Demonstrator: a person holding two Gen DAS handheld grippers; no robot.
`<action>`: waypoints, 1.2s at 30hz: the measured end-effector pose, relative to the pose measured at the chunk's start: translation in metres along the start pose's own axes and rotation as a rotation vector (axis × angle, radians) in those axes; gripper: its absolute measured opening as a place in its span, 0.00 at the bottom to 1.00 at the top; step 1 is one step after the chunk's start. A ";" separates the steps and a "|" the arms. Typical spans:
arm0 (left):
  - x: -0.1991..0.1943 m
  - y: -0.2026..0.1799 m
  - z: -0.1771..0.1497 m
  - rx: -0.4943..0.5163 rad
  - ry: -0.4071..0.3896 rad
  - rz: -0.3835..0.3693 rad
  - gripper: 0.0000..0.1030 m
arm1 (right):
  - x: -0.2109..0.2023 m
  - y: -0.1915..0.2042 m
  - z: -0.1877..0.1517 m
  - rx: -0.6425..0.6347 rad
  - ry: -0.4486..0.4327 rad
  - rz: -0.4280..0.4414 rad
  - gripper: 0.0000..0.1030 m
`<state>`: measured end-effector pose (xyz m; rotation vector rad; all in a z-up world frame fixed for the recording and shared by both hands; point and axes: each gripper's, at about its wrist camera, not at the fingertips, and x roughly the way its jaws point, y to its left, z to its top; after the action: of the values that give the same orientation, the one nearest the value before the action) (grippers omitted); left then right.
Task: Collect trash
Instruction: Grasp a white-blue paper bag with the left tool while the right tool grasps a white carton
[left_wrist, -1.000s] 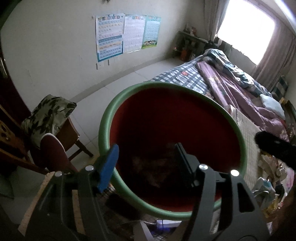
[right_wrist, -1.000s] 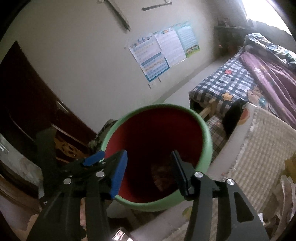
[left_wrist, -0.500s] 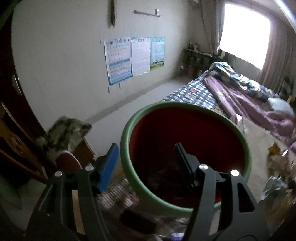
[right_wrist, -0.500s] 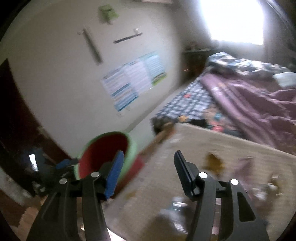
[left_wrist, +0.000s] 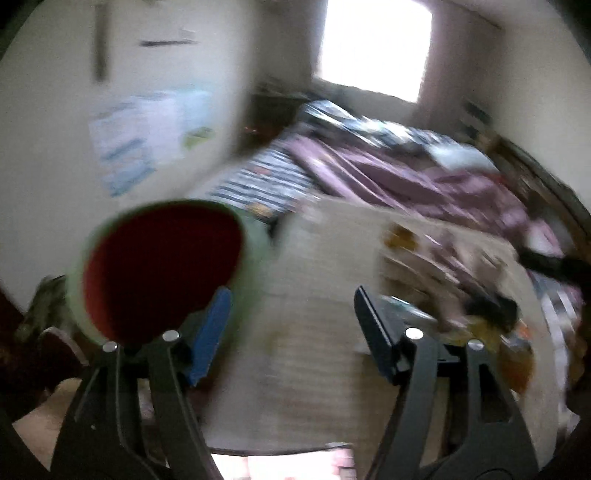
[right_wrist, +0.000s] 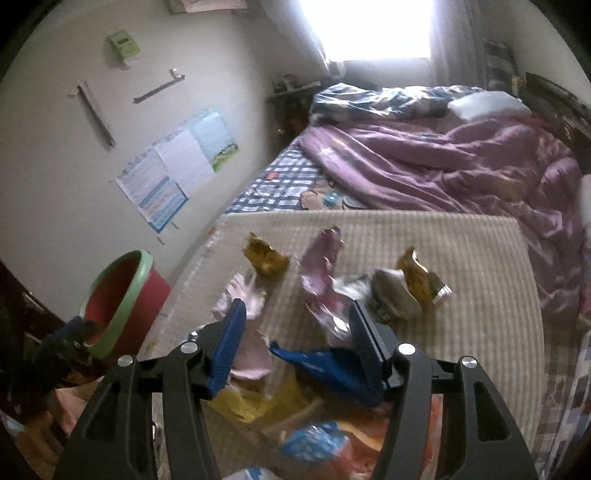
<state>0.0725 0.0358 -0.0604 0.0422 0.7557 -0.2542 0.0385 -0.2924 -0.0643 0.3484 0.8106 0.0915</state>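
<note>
A red bin with a green rim (left_wrist: 79, 266) stands at the left of the blurred left wrist view, beside a beige woven mat (left_wrist: 317, 332). My left gripper (left_wrist: 291, 295) hangs over the mat's near edge; its jaws are opening and nothing is between them. My right gripper (right_wrist: 297, 306) is open over the mat (right_wrist: 443, 240), just above the trash, touching none of it. Below it lie a blue wrapper (right_wrist: 325, 363), pink paper (right_wrist: 251, 354) and a yellow wrapper (right_wrist: 243, 402). Farther off are a gold wrapper (right_wrist: 264, 254), a pink wrapper (right_wrist: 321, 258) and a crumpled gold-and-silver one (right_wrist: 417, 280). The bin (right_wrist: 136, 291) sits at left.
A bed with a purple quilt (right_wrist: 443, 166) and a checked sheet (right_wrist: 273, 188) runs behind the mat. Posters (right_wrist: 177, 166) hang on the pale wall at left, and a bright window is at the back. Dark wooden furniture stands low at the left.
Both grippers have swung right, away from the bin's mouth and over the mat. The right one now hangs above the scattered wrappers. Both pairs of jaws stand wider than before.
</note>
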 end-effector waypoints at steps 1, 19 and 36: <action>0.009 -0.012 -0.001 0.019 0.040 -0.039 0.64 | -0.001 -0.003 -0.001 0.009 0.000 0.003 0.55; 0.090 -0.044 -0.023 -0.223 0.399 -0.332 0.23 | -0.004 0.005 0.002 0.031 0.013 0.036 0.55; 0.015 -0.044 -0.001 0.004 0.087 -0.087 0.21 | 0.103 0.067 0.029 -0.189 0.257 0.042 0.55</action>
<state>0.0714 -0.0096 -0.0695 0.0241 0.8445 -0.3383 0.1339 -0.2152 -0.0946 0.1765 1.0403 0.2543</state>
